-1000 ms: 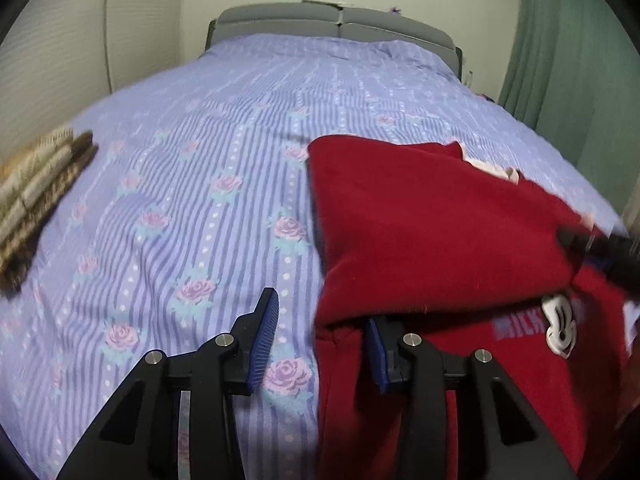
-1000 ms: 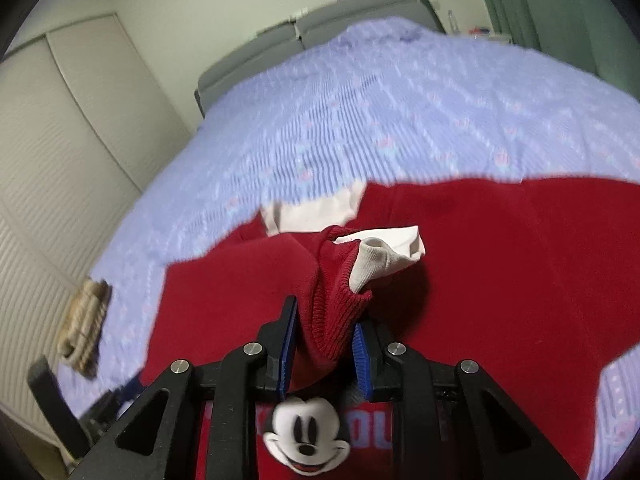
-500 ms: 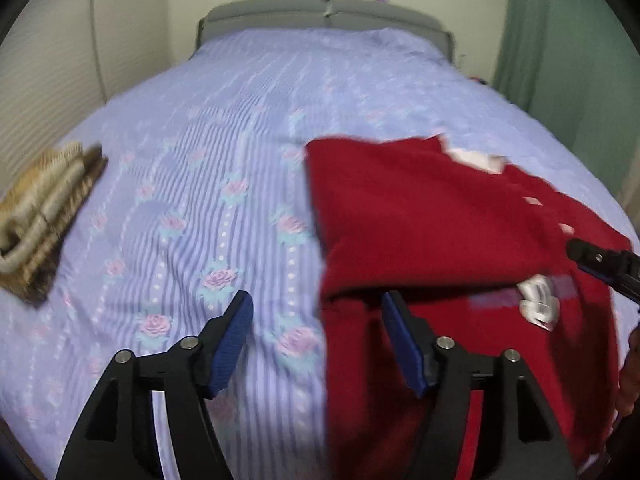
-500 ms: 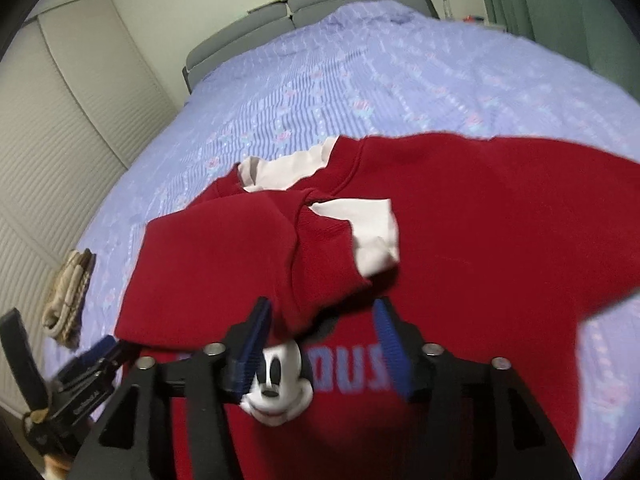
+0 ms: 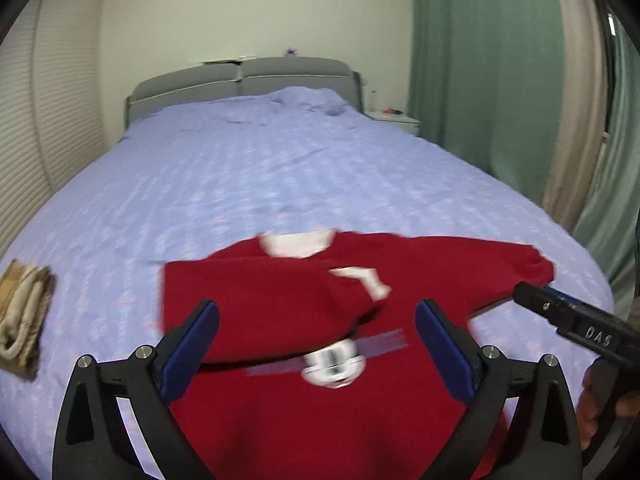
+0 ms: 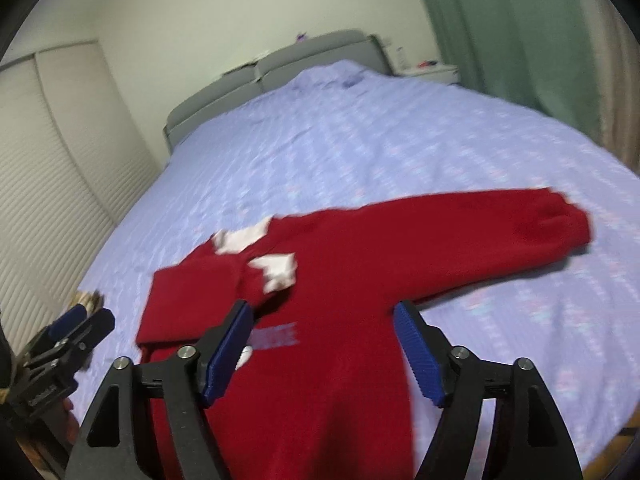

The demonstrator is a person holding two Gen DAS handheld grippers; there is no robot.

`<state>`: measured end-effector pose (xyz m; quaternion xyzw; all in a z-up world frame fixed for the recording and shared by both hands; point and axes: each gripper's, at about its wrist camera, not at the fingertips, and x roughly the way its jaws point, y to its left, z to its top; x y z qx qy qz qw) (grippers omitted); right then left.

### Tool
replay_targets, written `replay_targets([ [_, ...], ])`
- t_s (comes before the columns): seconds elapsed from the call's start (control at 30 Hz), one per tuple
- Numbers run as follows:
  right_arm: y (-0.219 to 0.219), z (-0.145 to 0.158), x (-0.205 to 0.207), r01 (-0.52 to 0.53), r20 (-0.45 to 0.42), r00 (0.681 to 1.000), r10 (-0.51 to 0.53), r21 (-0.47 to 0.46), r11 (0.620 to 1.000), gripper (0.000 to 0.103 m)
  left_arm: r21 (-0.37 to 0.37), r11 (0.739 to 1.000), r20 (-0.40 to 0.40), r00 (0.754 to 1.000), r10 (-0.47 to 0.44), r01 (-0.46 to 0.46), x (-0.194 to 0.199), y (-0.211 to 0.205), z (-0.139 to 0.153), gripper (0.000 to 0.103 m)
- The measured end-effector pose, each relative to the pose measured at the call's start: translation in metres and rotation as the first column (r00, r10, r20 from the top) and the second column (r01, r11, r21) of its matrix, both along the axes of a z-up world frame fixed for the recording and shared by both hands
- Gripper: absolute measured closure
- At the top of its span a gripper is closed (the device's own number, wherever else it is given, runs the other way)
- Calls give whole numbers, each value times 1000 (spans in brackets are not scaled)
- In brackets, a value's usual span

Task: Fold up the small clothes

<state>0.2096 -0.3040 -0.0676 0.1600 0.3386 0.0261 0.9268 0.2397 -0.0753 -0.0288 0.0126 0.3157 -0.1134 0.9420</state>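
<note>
Both the left gripper (image 5: 316, 344) and right gripper (image 6: 322, 354) hang spread and empty above the red sweater (image 6: 340, 304). Its left sleeve (image 5: 256, 300) lies folded across the chest, seemingly flat despite blur; the outstretched right sleeve (image 6: 500, 228) awaits folding.

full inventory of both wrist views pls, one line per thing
sweater: 1, red with white collar and cuff lining plus a cartoon-face print, flat on the near bed; one sleeve folded across the chest, the other spread out
bed sheet: 1, lilac, patterned, covers the bed
folded cloth: 1, beige-brown, on the bed's left edge
headboard: 1, grey, far end
nightstand: 1, white, beside the headboard; small items on top too blurred to name
curtain: 1, green, right side
closet doors: cream, slatted, left wall
left gripper: black, blue pads, open above the sweater
right gripper: same build, open, holding nothing
</note>
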Motion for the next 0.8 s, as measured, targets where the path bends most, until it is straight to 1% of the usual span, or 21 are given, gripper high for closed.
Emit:
replay_targets([
  [0.1, -36, 0, -7, 72, 7, 997, -72, -3, 997, 29, -23, 997, -9, 997, -74, 74, 8, -39, 1, 3],
  [0.17, -62, -2, -9, 126, 11, 992, -126, 6, 992, 29, -13, 993, -6, 993, -118, 118, 11, -68, 0, 3],
  [0.27, -99, -6, -11, 207, 17, 978, -208, 34, 978, 29, 6, 988, -4, 988, -157, 157, 18, -103, -1, 3],
  [0.37, -131, -9, -10, 271, 23, 962, -273, 55, 961, 29, 11, 985, -15, 985, -170, 170, 29, -133, -4, 3],
  [0.5, -168, -22, -4, 339, 15, 940, -342, 96, 936, 29, 12, 984, -42, 984, -175, 175, 48, -166, -9, 3],
  [0.57, -183, -32, 2, 364, -3, 930, -367, 127, 923, 29, 32, 984, -50, 983, -174, 176, 55, -183, -13, 3],
  [0.7, -215, -57, 12, 421, -42, 906, -421, 191, 887, 29, 73, 975, -85, 976, -203, 209, 69, -217, -24, 3],
  [0.8, -233, -75, 21, 450, -75, 892, -447, 258, 855, 29, 77, 974, -112, 973, -204, 213, 75, -228, -32, 3],
])
